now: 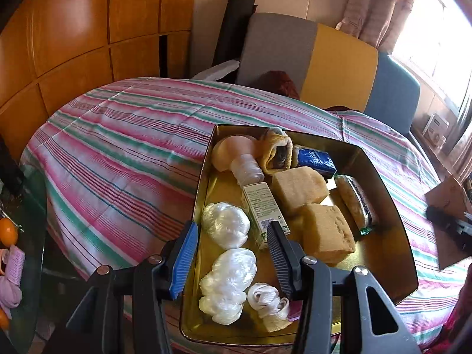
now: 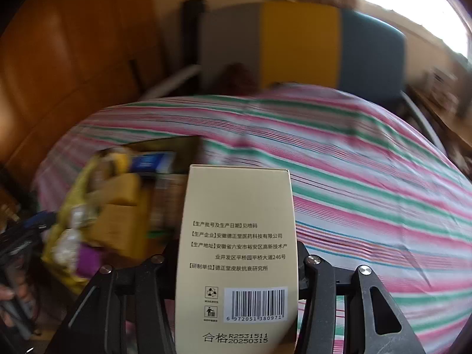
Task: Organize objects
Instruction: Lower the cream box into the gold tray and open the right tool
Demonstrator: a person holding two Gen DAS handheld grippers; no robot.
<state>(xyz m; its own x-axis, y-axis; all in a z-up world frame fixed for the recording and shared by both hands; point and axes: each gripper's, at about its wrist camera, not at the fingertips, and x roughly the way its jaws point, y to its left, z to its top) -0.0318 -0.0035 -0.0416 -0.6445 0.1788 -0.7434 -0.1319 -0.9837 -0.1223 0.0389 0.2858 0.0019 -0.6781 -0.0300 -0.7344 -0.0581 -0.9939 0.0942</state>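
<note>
The right gripper (image 2: 236, 265) has its fingers clamped on a cream box (image 2: 237, 236), clear of the tray (image 1: 380, 183). The left gripper (image 1: 233, 253) hovers, fingers narrowly apart, empty, over the bundles (image 1: 227, 224), probably choosing.

Daylight enters through the window (image 1: 436, 26) at the upper right of both views, blown out to white glare there and leaving the wooden panels (image 1: 73, 29) on the far side from it in warm, dimmer tone. The left wrist view is sharp, with gold reflections on the tray wall (image 1: 374, 183) facing the window and fisheye bending with dark vignette at the corners. The right wrist view is motion-blurred across the striped cloth (image 2: 354, 162) and tray contents, while the cream box (image 2: 236, 250) below the window stays crisp and evenly lit.
</note>
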